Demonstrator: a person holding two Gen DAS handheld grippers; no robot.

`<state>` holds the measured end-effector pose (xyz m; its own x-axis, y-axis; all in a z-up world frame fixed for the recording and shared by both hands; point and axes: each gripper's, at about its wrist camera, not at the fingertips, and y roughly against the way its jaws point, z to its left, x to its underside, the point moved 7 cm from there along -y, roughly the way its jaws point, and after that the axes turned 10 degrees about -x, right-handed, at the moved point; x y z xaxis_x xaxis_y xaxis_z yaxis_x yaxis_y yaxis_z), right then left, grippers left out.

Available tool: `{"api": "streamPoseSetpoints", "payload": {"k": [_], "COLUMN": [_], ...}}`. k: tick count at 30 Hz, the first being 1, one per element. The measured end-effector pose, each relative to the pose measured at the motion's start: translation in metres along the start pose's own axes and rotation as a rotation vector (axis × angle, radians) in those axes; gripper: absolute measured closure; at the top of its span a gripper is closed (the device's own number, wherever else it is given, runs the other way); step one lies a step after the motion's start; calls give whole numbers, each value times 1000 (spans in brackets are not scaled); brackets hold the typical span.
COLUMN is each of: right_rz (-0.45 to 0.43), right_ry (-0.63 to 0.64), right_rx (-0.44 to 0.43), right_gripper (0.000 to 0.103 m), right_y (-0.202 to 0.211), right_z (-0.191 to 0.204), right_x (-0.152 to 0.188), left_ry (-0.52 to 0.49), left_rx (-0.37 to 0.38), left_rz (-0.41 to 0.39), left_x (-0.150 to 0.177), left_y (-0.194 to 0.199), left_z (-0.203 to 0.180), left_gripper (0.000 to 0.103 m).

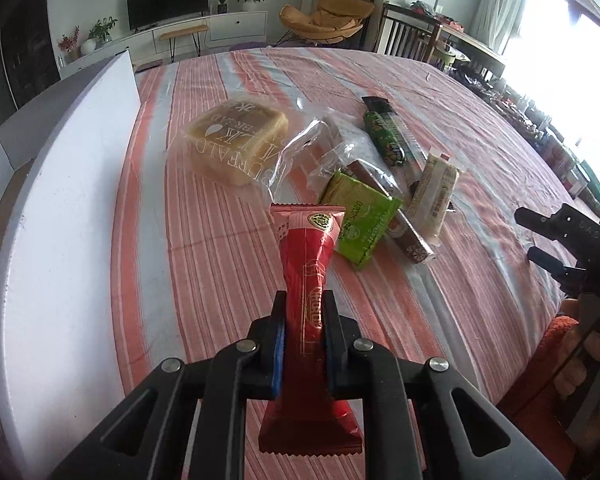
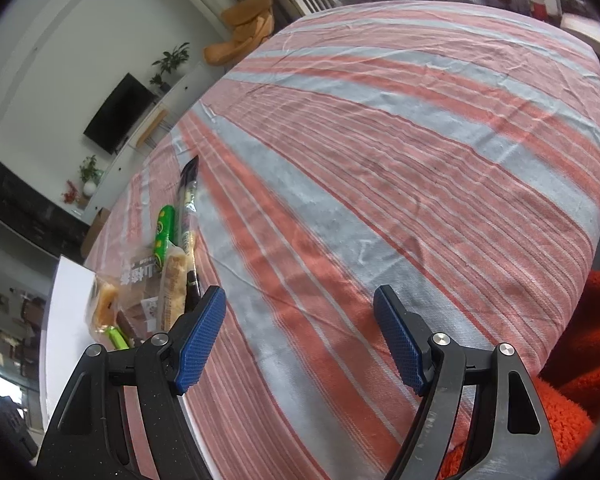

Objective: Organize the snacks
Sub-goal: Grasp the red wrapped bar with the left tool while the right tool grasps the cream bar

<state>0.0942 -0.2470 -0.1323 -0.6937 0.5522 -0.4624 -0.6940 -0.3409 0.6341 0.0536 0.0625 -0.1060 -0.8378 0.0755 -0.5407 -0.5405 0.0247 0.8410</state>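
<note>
Right up at the lens, the left gripper [image 1: 305,332] is clamped on a long red foil snack bar [image 1: 309,280], its blue pads pinching the wrapper around its middle, crimped ends sticking out fore and aft, the whole thing lifted clear of the red-and-grey striped tablecloth [image 1: 440,288]. Ahead lies the pile: a square green wafer packet [image 1: 360,220], a clear-wrapped yellow milk bread loaf [image 1: 236,140], a dark green patterned tube snack [image 1: 384,138], a pale cream wrapped bar [image 1: 436,196]. To the left runs a white board wall [image 1: 72,184], likely the side of the container.

The right gripper [image 2: 300,336] hangs wide apart and empty over bare cloth, well clear of the pile.

For a tidy placement, I'd say carry the bar level toward that white edge, keep the squeeze steady so the slick foil doesn't slide, and let go only once it rests flat.
</note>
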Motion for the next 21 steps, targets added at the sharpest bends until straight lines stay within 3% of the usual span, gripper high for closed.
{"api": "streamPoseSetpoints", "payload": {"k": [14,18,21], "right_rz": [17,7,12], "right_ry": [78,32,-28], "right_rx": [70,12,-113], "right_gripper": [23,23,23], "right_y": [-4,-1,2], "right_z": [6,2,2], "right_x": [4,3,2], "left_ry": [14,33,48], "left_rx": [48,57,57], "left_rz": [-58,-75,-96], "left_x": [-2,-2,-3], "left_y": [25,33,42], "left_z": [0,7,14], "left_gripper": [89,89,89]}}
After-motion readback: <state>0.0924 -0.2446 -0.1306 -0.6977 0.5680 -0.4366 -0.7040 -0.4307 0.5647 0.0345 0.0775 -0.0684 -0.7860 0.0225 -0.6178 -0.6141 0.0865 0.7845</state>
